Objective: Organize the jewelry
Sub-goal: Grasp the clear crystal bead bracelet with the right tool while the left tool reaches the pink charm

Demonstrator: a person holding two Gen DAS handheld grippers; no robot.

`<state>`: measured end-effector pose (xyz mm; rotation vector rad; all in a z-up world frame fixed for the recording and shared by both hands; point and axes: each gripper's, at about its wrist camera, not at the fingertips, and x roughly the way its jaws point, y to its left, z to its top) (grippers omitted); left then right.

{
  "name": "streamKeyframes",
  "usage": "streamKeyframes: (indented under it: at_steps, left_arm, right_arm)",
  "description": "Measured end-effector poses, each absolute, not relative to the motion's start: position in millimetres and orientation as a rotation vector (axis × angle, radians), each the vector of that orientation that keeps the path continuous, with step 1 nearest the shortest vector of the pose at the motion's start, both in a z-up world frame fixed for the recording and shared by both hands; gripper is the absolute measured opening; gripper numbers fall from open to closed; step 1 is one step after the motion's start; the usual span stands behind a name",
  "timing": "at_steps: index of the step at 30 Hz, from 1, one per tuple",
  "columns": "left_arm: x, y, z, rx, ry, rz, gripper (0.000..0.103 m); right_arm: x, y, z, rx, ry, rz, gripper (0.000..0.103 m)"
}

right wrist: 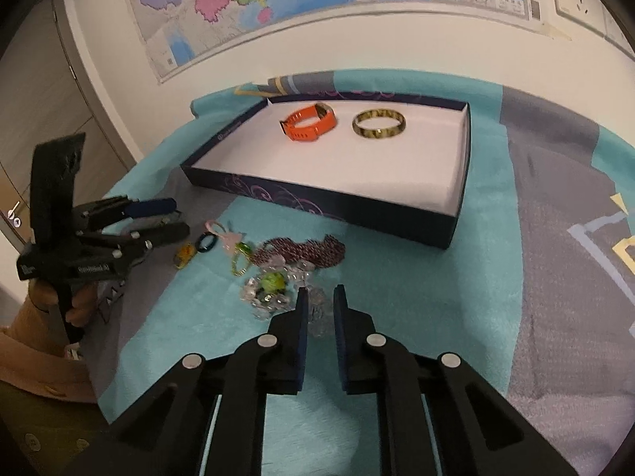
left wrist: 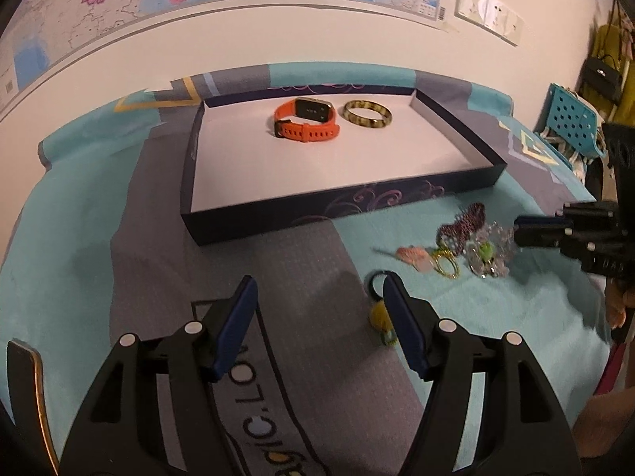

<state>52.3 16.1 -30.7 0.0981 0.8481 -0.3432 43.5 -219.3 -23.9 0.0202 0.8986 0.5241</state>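
Teal cloth (right wrist: 436, 297) carries a tray (right wrist: 317, 198) holding a watch (right wrist: 307, 123) and bangle (right wrist: 379, 125). Near the tray's front wall, the right gripper (right wrist: 319, 301) has closed on the clear beads (right wrist: 317, 319); the left gripper (left wrist: 319, 289) gapes empty, a black ring (left wrist: 375, 279) just beside its right finger.

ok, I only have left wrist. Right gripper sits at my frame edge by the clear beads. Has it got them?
Observer: Yes. From right wrist, the right gripper is shut with a strand of the clear bead bracelet between its pads.
Operator: And my own finger half hides something dark on the cloth. What is it?
Observer: A small dark ring, lying free just ahead of the left gripper, next to a yellow charm.
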Motion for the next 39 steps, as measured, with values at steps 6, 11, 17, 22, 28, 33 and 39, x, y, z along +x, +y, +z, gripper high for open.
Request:
streamKeyframes:
  at_steps: [6,11,17,22,28,33,39]
  left_arm:
    - [47,12,-28,0.108,0.834,-0.372,0.066]
    - [46,-6,-23,0.160,0.797,-0.422,0.066]
    - [56,-25,-24,0.200,0.784,-0.474,0.064]
    - [67,-33,-29,0.191,0.813,-0.527,0.048]
    - [70,-37,-35,0.157,0.853,-0.577,0.027]
    - [68,-35,-34,0.128,0.856,-0.585,0.018]
    - [64,-26,-26,0.085,0.846,-0.586,0.018]
  right_arm:
    - [47,-213,-21,0.011,0.893,0.542,0.023]
    - [56,-202,-30,-0.024,0.914,0.542,0.028]
    - [57,-205,-35,0.000,0.926,0.567,0.028]
    - [56,-201,-36,-0.030,0.925,0.581,0.033]
    - [57,-197,-39,-0.021,0.922,0.618,0.010]
    - [54,-198,-37,-0.009,0.909,0.614,0.008]
    - [49,-213,-20,0.079,0.859,0.611,0.008]
